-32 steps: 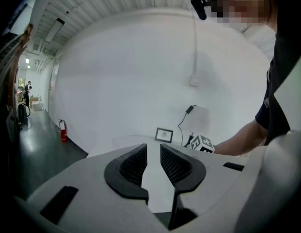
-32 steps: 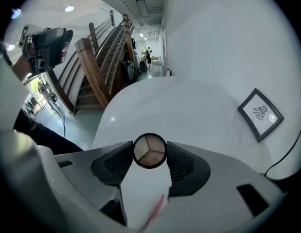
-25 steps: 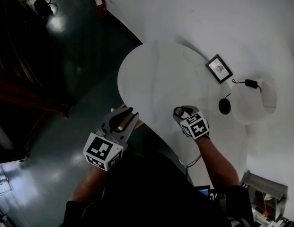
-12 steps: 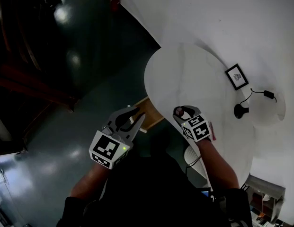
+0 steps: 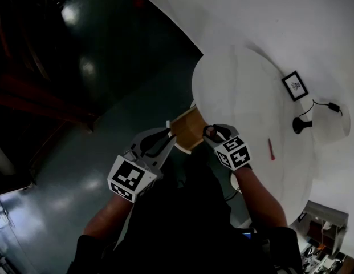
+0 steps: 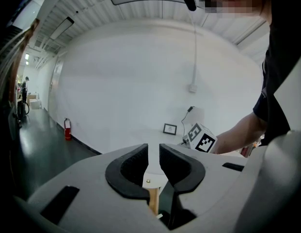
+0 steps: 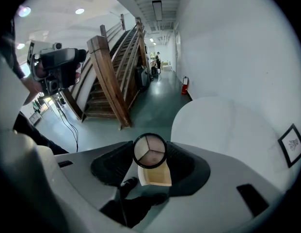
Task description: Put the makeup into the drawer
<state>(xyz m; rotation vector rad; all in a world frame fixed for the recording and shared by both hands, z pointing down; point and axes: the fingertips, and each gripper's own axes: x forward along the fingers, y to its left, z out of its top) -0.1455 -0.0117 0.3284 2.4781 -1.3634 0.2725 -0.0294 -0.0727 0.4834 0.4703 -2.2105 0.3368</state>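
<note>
Dark glossy floor under a white round table (image 5: 245, 90); an open light-wood drawer with a white front (image 5: 187, 129) juts from the table's edge. Between the jaws of the right gripper (image 5: 214, 132), pinched: a round black-rimmed makeup compact with three pale shades (image 7: 150, 151), just over the drawer. At the drawer's front, the left gripper (image 6: 154, 154): jaws just been closing, narrow gap left, gripping nothing, white front showing through the gap.

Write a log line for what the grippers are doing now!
right gripper: shut on makeup compact, at open drawer | left gripper: open, nothing held, jaws just narrowed | drawer: makeup compact not in yet
</note>
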